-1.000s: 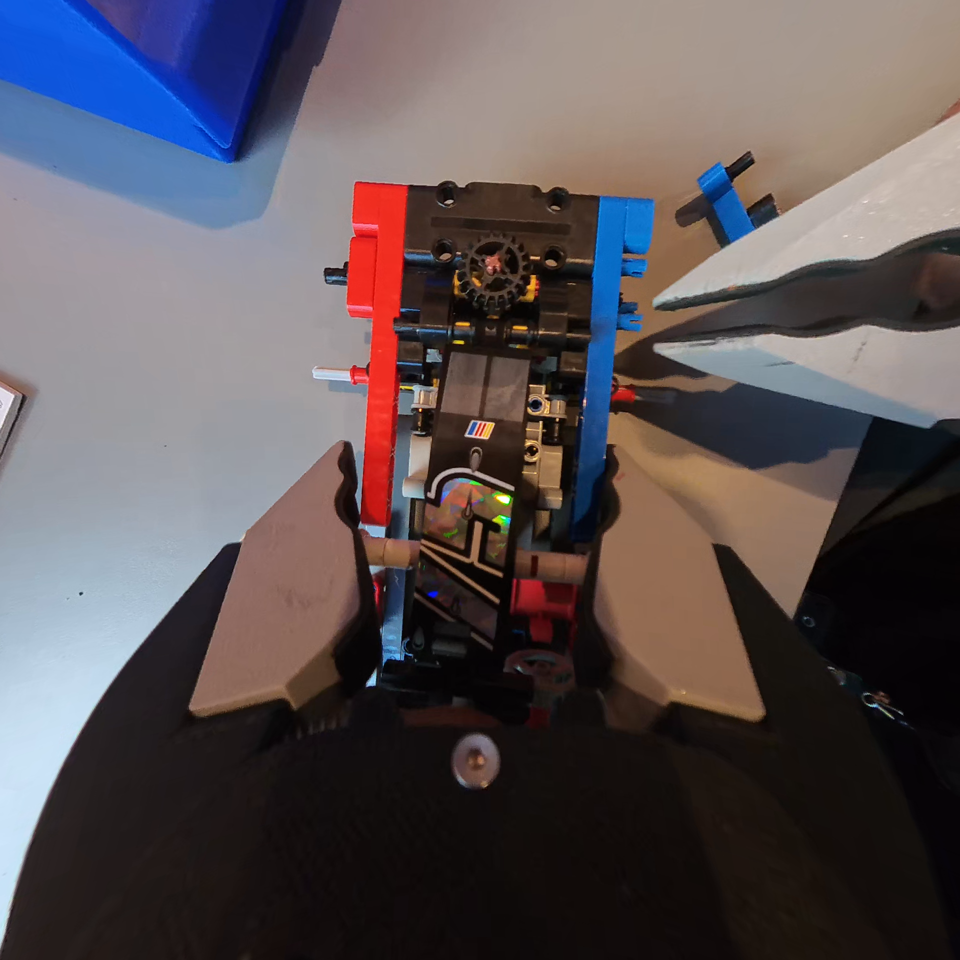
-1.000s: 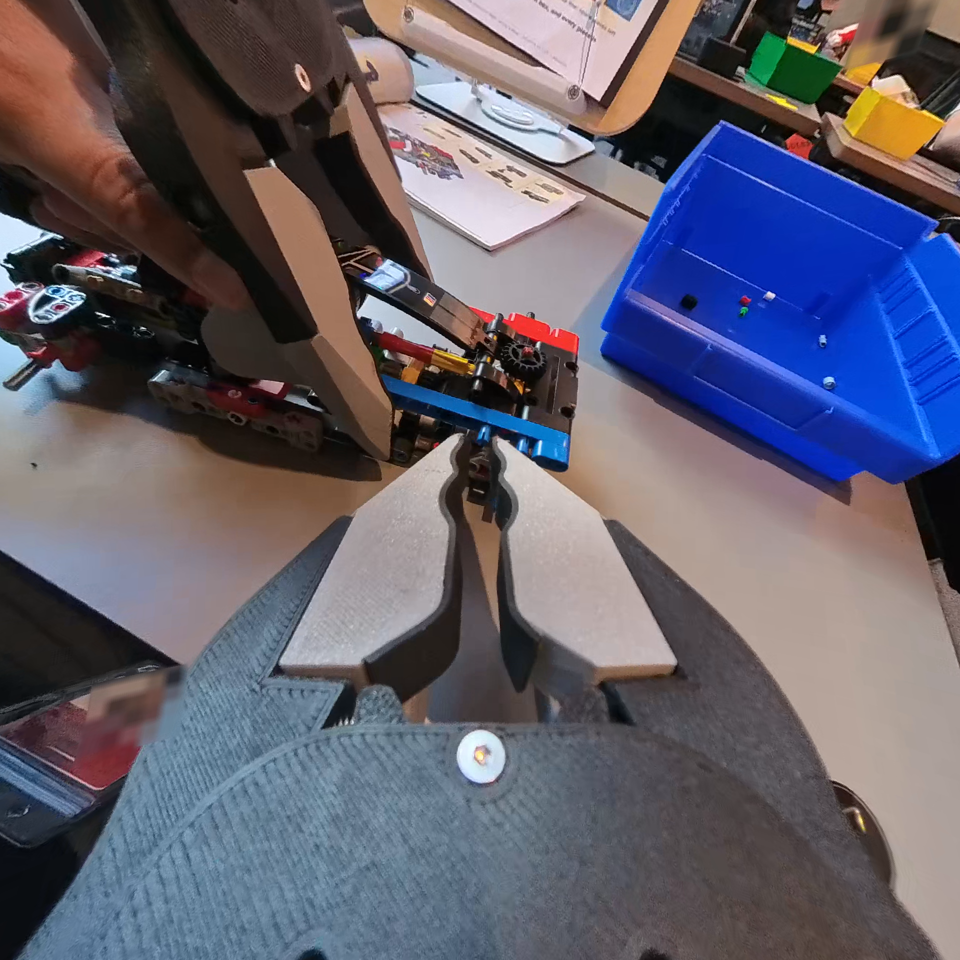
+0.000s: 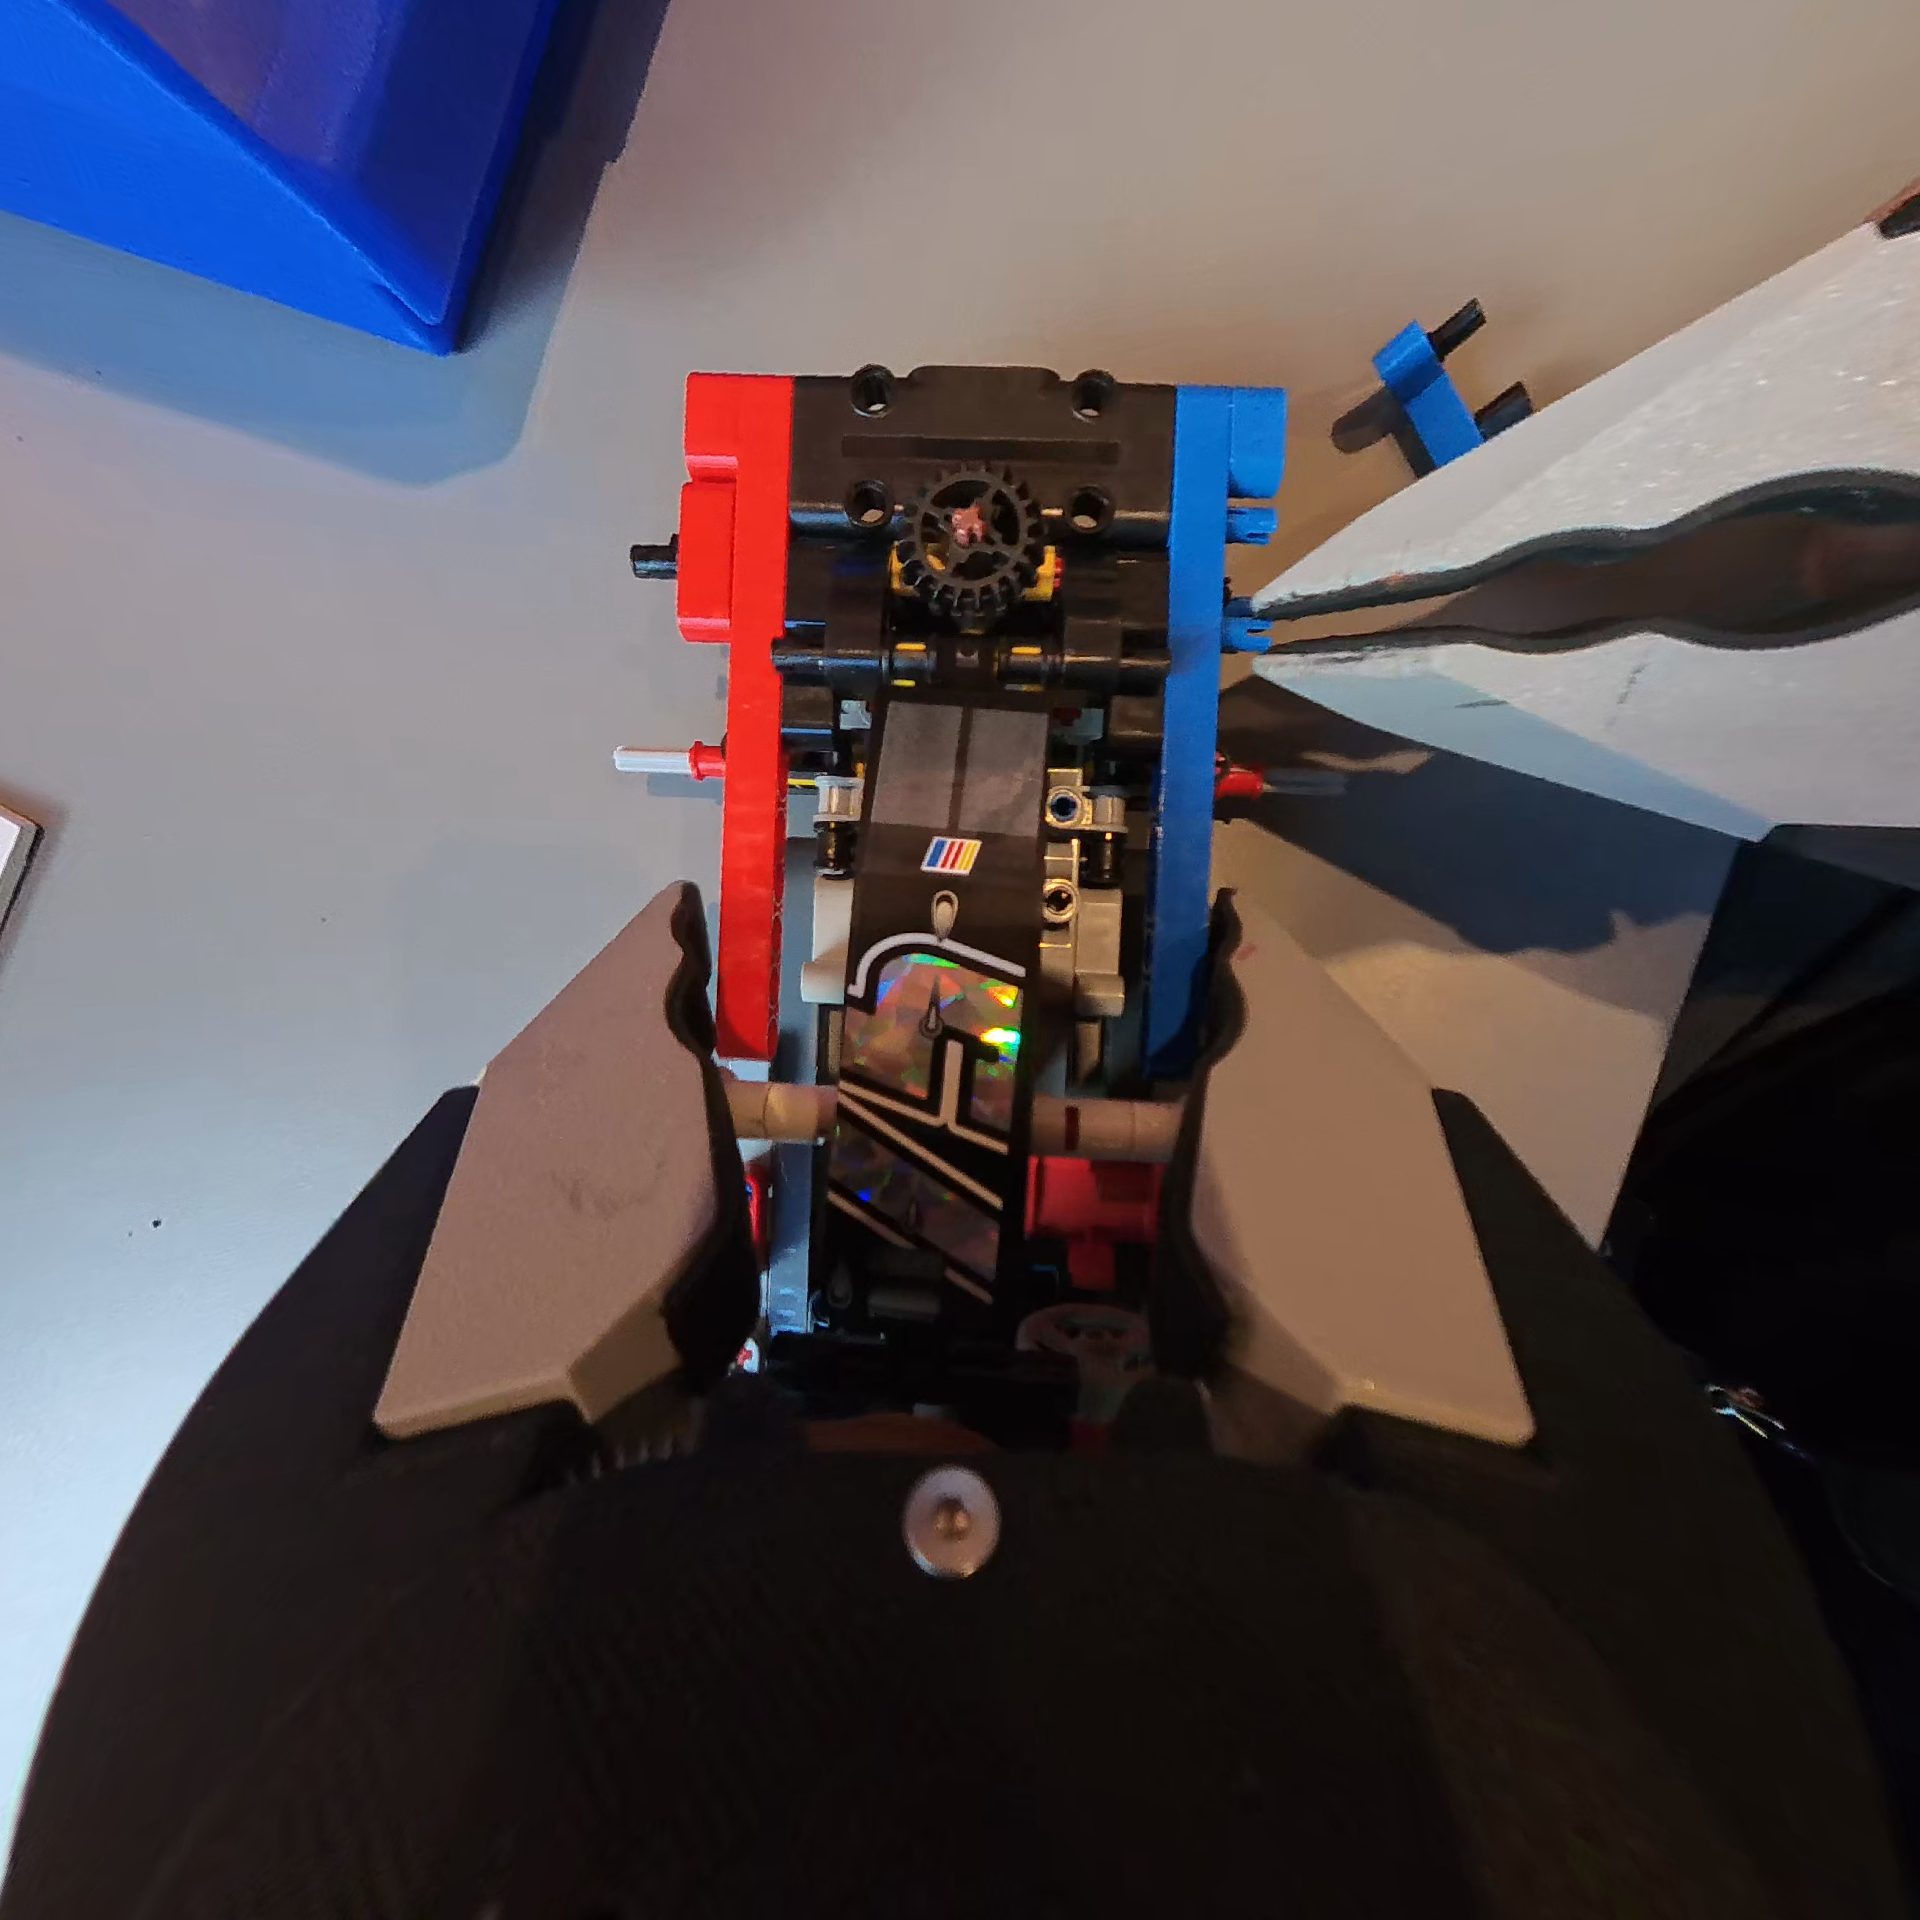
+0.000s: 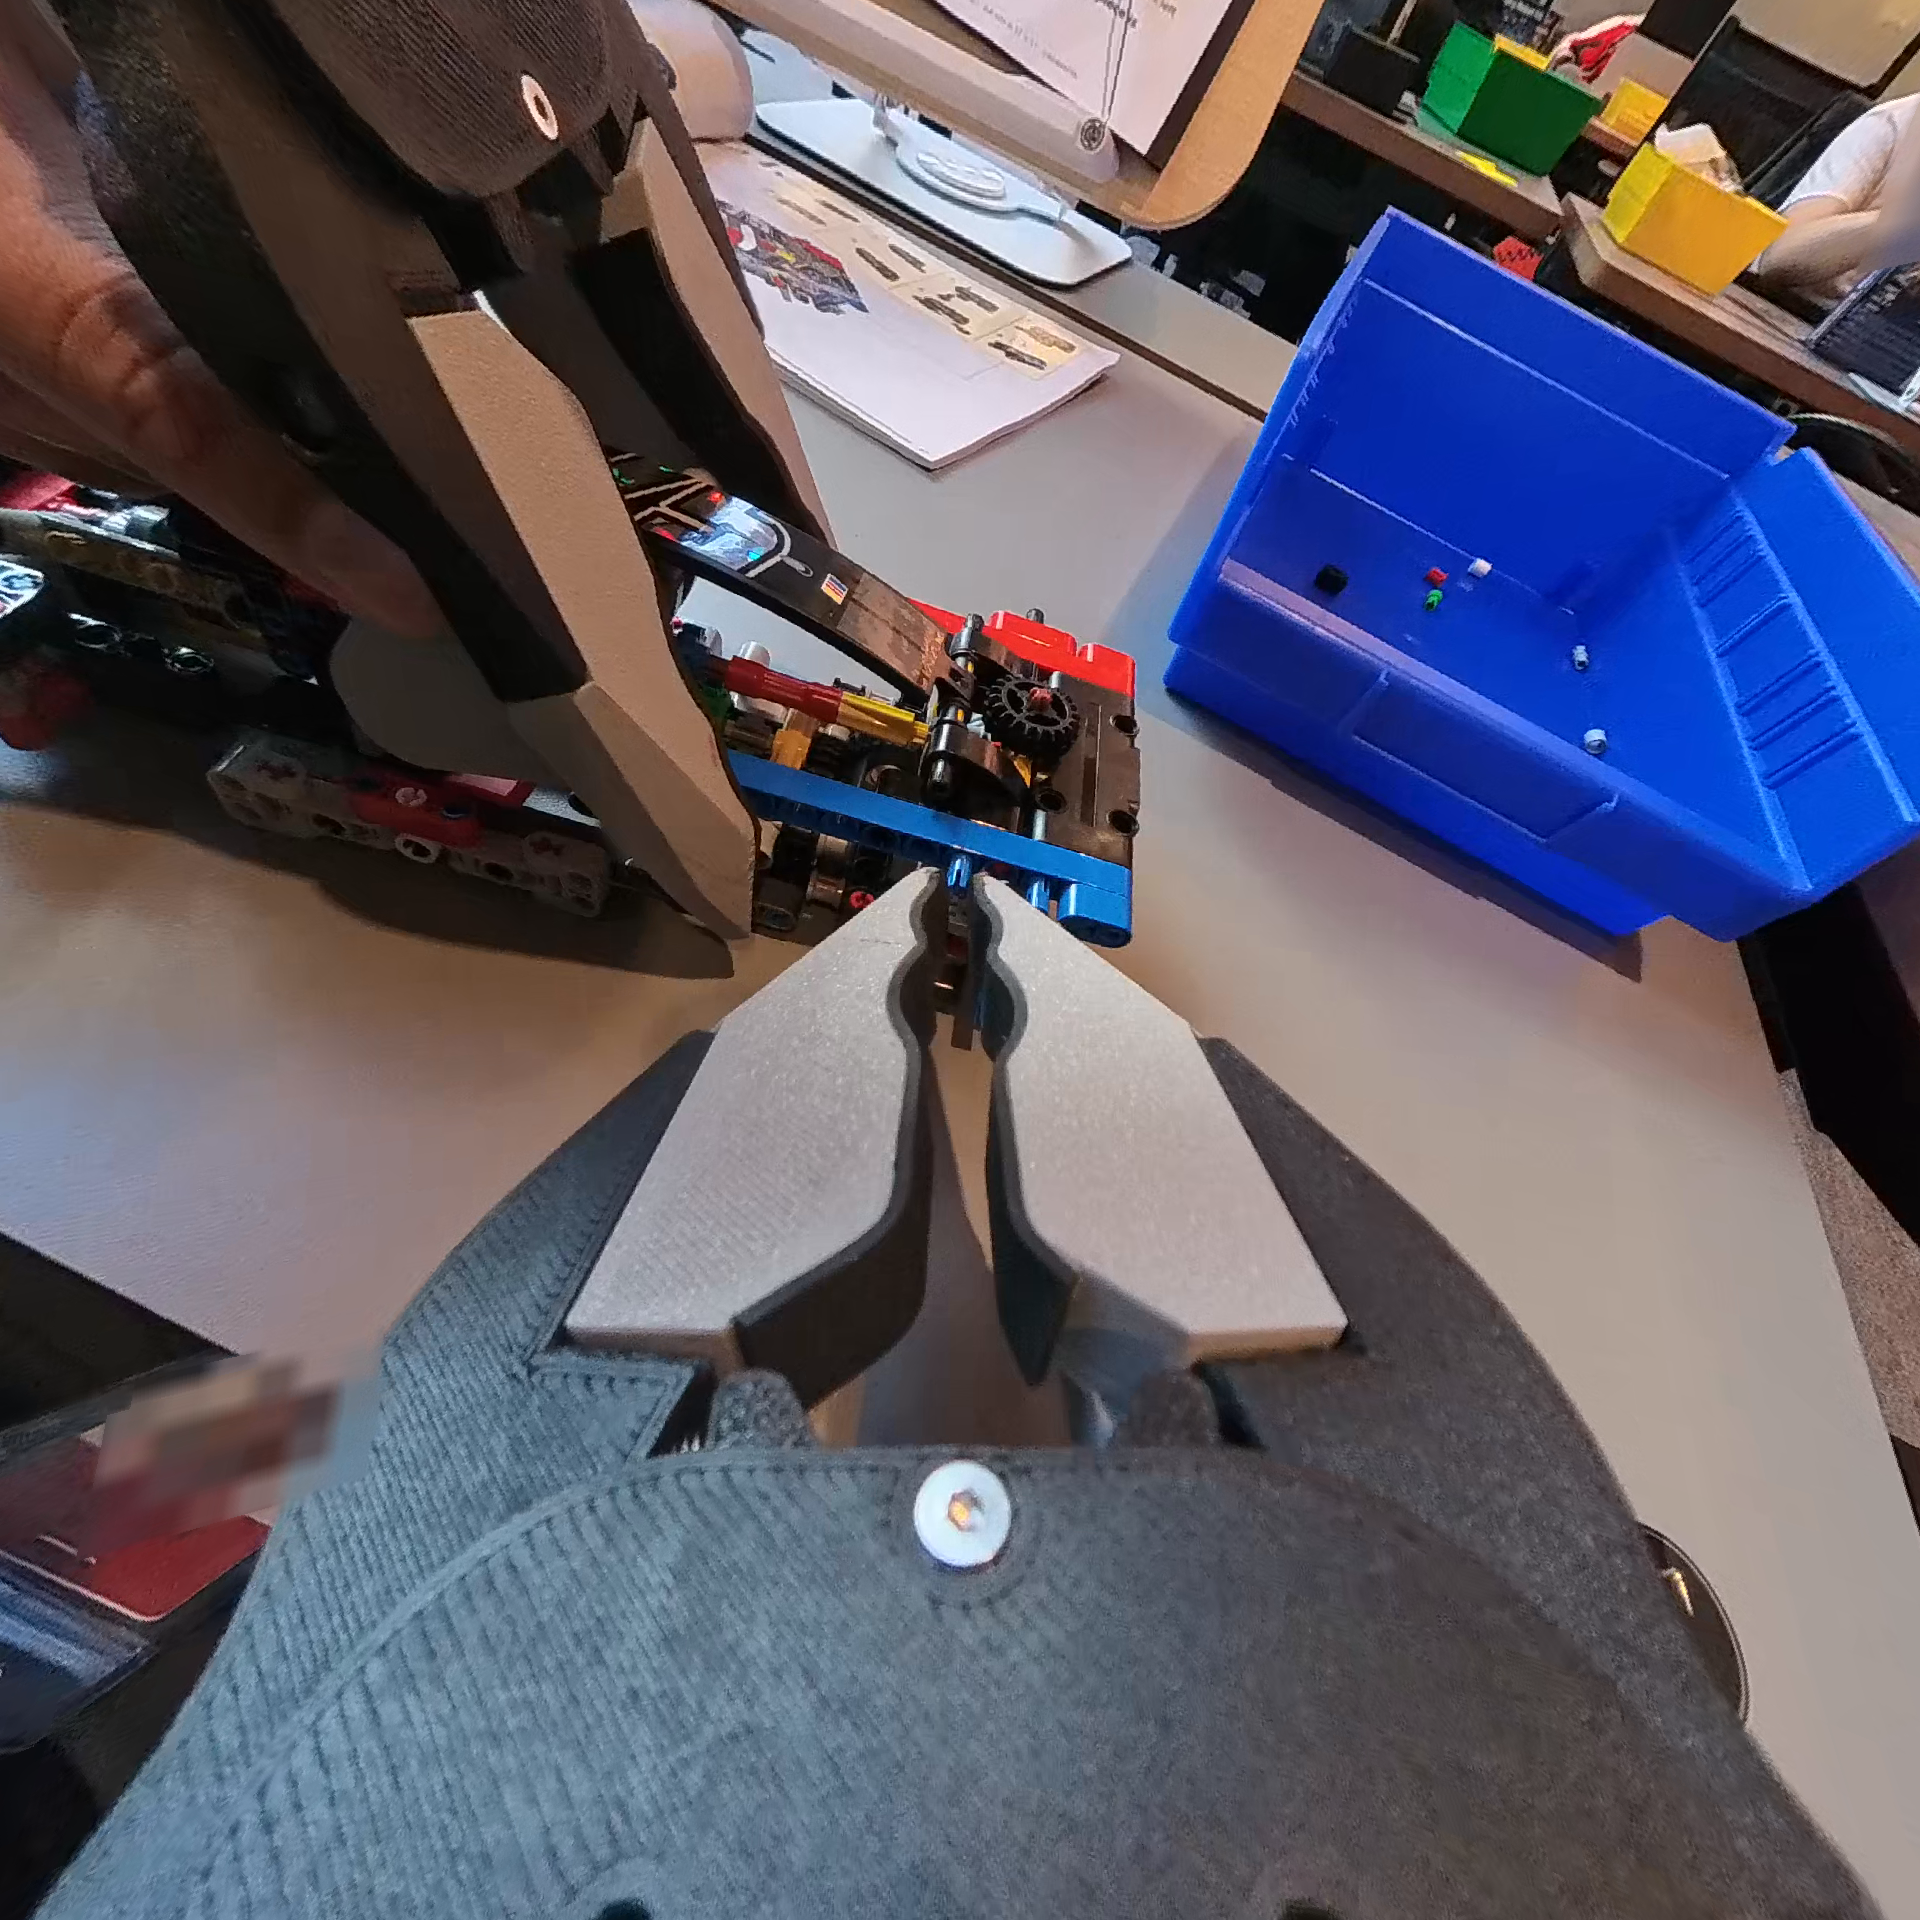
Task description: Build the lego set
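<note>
- Left wrist view: your left gripper [image 3: 956,997] is clamped on the lego chassis [image 3: 966,727], one finger against the red side beam [image 3: 750,748], the other against the blue side beam [image 3: 1190,727].
- The chassis lies on the grey table [image 3: 312,831], with a black gear [image 3: 968,545] at its far end and a black stickered panel [image 3: 940,997] running down its middle.
- Your right gripper [image 3: 1262,623] comes in from the right, its tips nearly together around a small blue pin [image 3: 1242,631] that sticks out of the blue beam.
- A loose blue piece with black pins [image 3: 1429,400] lies on the table just beyond that gripper; a blue bin [image 3: 260,156] sits at the upper left.
- Right wrist view: your right gripper [image 4: 951,894] is pinching the blue pin [image 4: 958,871] on the blue side beam [image 4: 935,831]; the chassis [image 4: 997,727] rests on the table [image 4: 1351,1143].
- Your left gripper [image 4: 727,748] holds the chassis from the left, a hand [image 4: 156,416] behind it.
- The blue bin [image 4: 1558,727], holding a few small parts, stands to the right; an instruction booklet [image 4: 914,322] lies beyond.
</note>
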A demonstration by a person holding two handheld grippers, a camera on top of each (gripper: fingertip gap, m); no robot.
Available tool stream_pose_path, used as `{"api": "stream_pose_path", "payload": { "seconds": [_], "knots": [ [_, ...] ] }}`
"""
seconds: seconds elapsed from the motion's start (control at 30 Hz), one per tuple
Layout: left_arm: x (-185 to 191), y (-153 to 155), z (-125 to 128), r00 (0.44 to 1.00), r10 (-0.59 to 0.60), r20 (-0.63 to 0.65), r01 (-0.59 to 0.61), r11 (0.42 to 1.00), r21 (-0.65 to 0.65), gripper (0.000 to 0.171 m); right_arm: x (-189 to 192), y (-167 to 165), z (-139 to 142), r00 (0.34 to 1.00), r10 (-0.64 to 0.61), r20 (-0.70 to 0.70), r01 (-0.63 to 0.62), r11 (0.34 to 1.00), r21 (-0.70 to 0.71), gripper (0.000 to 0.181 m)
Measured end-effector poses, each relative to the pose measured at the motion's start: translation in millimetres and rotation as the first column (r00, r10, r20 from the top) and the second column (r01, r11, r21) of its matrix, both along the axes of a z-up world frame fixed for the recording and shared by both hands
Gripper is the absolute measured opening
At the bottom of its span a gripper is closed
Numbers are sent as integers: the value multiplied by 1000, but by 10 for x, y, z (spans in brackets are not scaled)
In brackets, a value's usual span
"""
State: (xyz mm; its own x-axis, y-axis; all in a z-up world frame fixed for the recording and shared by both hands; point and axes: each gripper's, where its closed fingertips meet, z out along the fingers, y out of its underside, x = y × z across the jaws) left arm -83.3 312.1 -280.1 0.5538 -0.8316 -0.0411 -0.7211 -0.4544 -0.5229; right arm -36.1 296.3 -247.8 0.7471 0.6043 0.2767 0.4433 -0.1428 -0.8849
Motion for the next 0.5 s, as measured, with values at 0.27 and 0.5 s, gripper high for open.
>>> {"api": "stream_pose_path", "payload": {
  "seconds": [0.27, 0.5],
  "knots": [
    [27, -23, -5, 1000, -15, -7, 15, 1000, 13, 92, 19, 17, -13, 998, 0, 69, -1, 1000, 9, 0],
    [21, -23, -7, 1000, -2, -12, 3, 1000, 15, 92, 20, 31, -14, 997, 47, 69, -45, 998, -36, 0]
  ]
}}
